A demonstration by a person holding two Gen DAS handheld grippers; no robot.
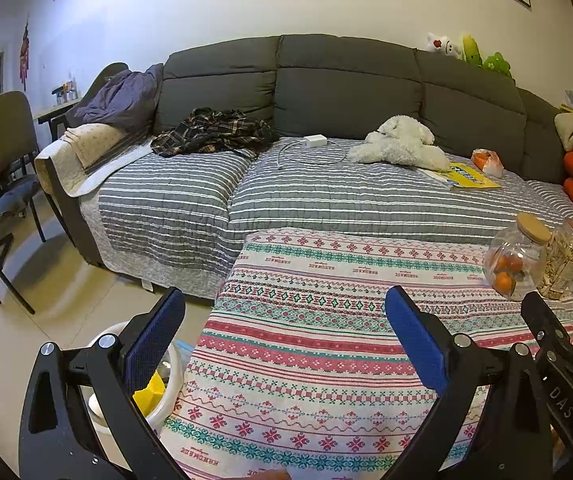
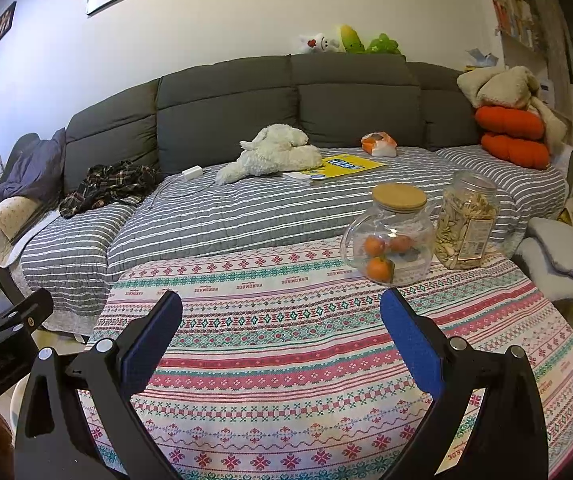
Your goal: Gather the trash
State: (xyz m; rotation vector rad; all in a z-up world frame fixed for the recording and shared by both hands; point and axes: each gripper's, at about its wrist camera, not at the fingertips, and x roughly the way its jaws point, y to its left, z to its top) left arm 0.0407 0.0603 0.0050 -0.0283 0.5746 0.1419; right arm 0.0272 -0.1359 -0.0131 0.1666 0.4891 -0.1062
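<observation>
Above the patterned tablecloth, left gripper and right gripper hover, fingers wide, holding nothing. White bin with yellow trash sits beside the table's left edge.

Woven cloth tablecloth; glossy glass jar, wooden lid.

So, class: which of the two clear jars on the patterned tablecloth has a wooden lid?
The round jar holding oranges; the taller jar holds pale snacks.
</observation>
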